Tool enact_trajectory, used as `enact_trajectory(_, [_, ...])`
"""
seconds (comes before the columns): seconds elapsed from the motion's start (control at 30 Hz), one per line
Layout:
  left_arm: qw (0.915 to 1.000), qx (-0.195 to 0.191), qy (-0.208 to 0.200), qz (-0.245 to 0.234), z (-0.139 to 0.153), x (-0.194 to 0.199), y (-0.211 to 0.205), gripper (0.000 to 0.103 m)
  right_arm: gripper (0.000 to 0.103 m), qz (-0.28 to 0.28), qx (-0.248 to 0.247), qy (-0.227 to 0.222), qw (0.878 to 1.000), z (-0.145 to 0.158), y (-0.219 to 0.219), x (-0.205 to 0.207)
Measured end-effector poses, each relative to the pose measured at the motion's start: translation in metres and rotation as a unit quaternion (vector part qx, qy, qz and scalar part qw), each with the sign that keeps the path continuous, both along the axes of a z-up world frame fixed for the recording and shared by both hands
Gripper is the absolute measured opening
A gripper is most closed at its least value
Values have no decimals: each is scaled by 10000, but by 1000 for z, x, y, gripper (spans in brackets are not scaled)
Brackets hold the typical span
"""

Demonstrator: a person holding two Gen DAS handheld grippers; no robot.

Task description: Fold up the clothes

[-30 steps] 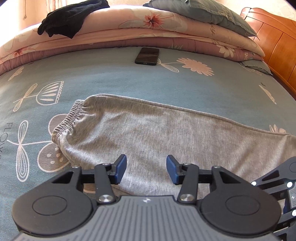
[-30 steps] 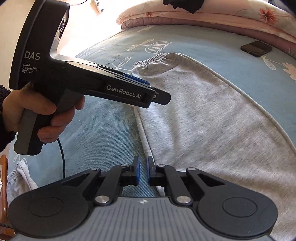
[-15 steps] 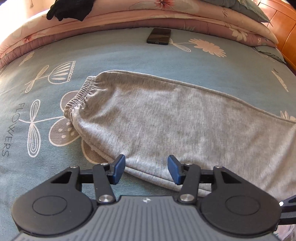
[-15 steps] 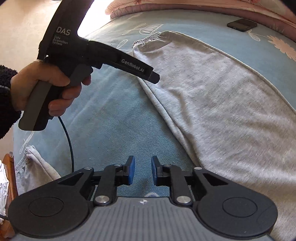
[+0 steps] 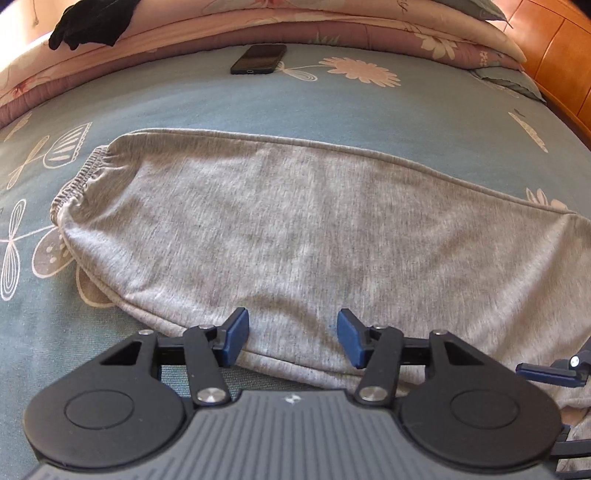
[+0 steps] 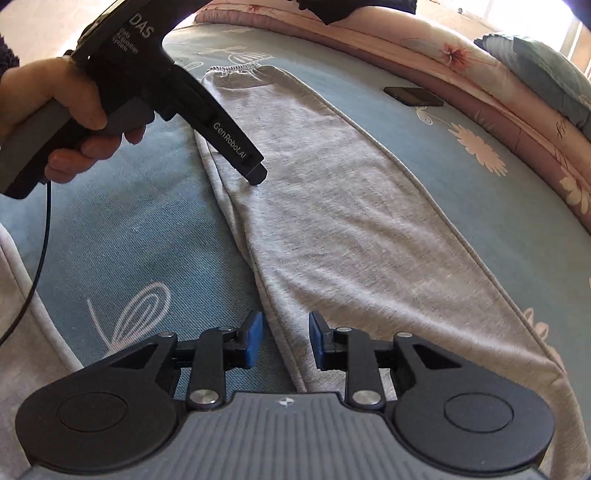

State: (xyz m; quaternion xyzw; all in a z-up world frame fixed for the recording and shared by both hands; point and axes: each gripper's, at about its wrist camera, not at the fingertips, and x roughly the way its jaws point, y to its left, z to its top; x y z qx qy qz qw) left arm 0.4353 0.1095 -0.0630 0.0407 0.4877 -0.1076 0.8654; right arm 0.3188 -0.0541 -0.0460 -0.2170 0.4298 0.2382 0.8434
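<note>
No container shows; grey trousers [image 5: 295, 236] lie flat on the blue bedsheet [image 5: 332, 107], folded lengthwise, elastic cuff at nine o'clock in the left wrist view. The left gripper [image 5: 293, 338] hangs with jaws parted over the near folded edge, cloth beneath but not pinched. The right gripper [image 6: 284, 341] straddles that same edge, jaws opening, pads clear of the cloth. Bare sheet spreads at twelve o'clock up to a phone [image 5: 259, 59] and stacked quilts [image 5: 369, 22]; a wooden headboard [image 5: 561, 55] bounds two o'clock.
</note>
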Motion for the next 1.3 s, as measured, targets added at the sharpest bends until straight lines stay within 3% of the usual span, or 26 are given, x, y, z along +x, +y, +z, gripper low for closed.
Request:
enact_trajectory(0.03, [10000,16,15,15,-1,1,0,54,30,153,-222,-27,9996,-6,2,-1])
enact_trajectory(0.07, [10000,34,29,30,-2,1,0,55,22,232,-423,-69,9988,-10,4,-1])
enact_trajectory(0.1, [10000,69,26,33,-2,1,-1,56,5,242,-533,-139,9982,-11,3,-2])
enact_trajectory(0.27, [9998,171,14,55,-4,1,-3,58,5,-517,301,264,9979,7,-32,14])
enact_trajectory(0.37, [9997,181,-1,144,-1,0,-3,58,18,-760,218,282,9965,6,-39,17])
enact_trajectory(0.5, [9996,218,-72,166,4,-3,-3,58,24,-424,309,43,9986,14,-34,4])
enact_trajectory(0.83, [9994,186,-280,-1,18,-11,-9,58,23,832,-423,-643,9936,-5,11,-8])
enact_trajectory(0.87, [9994,163,-309,20,19,-13,-7,58,9,876,-529,-708,9922,-6,14,-7])
enact_trajectory(0.9, [9993,158,-336,71,21,-15,-5,58,3,834,-517,-726,9925,-3,12,-4])
enact_trajectory(1.0, [9993,82,-272,262,21,-19,6,58,3,346,356,-309,9983,17,-8,8])
enact_trajectory(1.07, [9990,-29,-170,415,19,-20,13,58,3,-23,919,60,9957,26,-23,17])
enact_trajectory(1.2, [9971,-266,-5,719,16,-18,26,57,8,209,588,256,9977,17,-16,18])
enact_trajectory(1.27, [9955,-389,42,862,16,-16,32,57,12,348,390,118,9986,16,-6,15])
enact_trajectory(1.3, [9948,-442,61,918,15,-14,35,57,21,431,352,-21,9985,17,-2,13])
